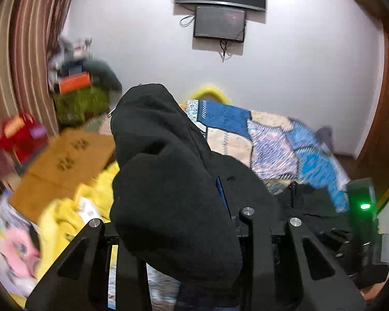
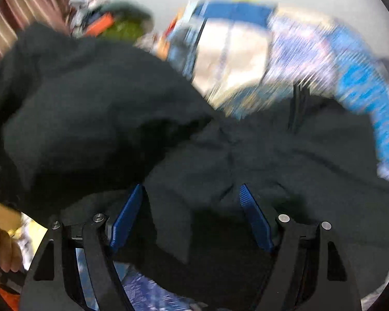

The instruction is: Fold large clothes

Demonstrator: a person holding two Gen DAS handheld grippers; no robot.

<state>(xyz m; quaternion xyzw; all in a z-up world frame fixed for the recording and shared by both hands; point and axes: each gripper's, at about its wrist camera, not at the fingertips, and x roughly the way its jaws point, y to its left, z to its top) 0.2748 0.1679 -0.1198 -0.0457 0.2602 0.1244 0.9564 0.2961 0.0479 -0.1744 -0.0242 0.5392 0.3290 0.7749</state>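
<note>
My left gripper [image 1: 194, 207] is clamped on a fold of the black fleece jacket [image 1: 168, 181], which bulges up between my 2 fingers and hides most of them; only a sliver of blue pad shows at 3 o'clock of the bunch. The rest of the jacket trails off toward 4 o'clock onto the patchwork quilt [image 1: 272, 140] covering the bed.

My right gripper [image 2: 192, 215] has its jaws wide, both blue pads [image 2: 128, 215] clear to see, hovering just over the jacket's flat part [image 2: 272, 155] with nothing pinched between them. From here the lifted part of the jacket rises at 10 o'clock, and a hand [image 2: 2, 243] shows at 8 o'clock. This view is blurred.

No box or basket stands open to me. A brown cardboard box [image 1: 67, 158] lies closed at 9 o'clock in the left view, with a yellow cloth [image 1: 64, 215] crumpled below it at 8 o'clock and a heap of mixed things [image 1: 80, 85] at 10 o'clock against the striped curtain [image 1: 20, 51].

The quilt's far edge meets the white wall [image 1: 298, 64] at 1 o'clock. Bare quilt lies open at 2 o'clock beyond the jacket. A dark screen [image 1: 220, 23] hangs on the wall at 12 o'clock.
</note>
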